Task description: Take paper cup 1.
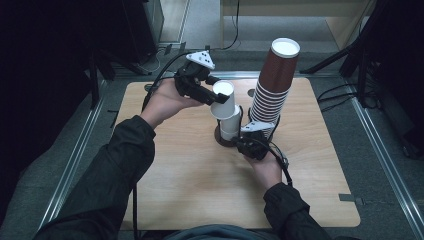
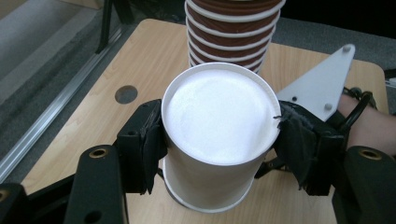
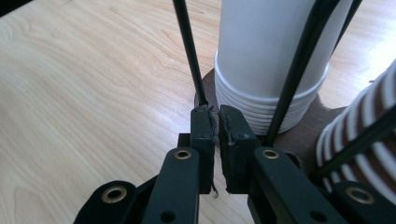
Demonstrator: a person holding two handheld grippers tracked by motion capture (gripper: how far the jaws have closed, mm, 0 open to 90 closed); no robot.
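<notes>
My left gripper [image 2: 219, 154] has its jaws clamped on a white cup [image 2: 217, 126], lifted off the white stack [image 3: 275, 60]. Right gripper [image 3: 218, 135] jaws nearly closed, nothing between them, stack just beyond; brown stack [image 1: 274, 82] farther back.

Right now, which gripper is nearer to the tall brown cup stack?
Right. The right gripper sits at the base of the holder, just beside the brown cup stack's foot. The left gripper is farther away, clamped on a white cup above the white stack.
</notes>
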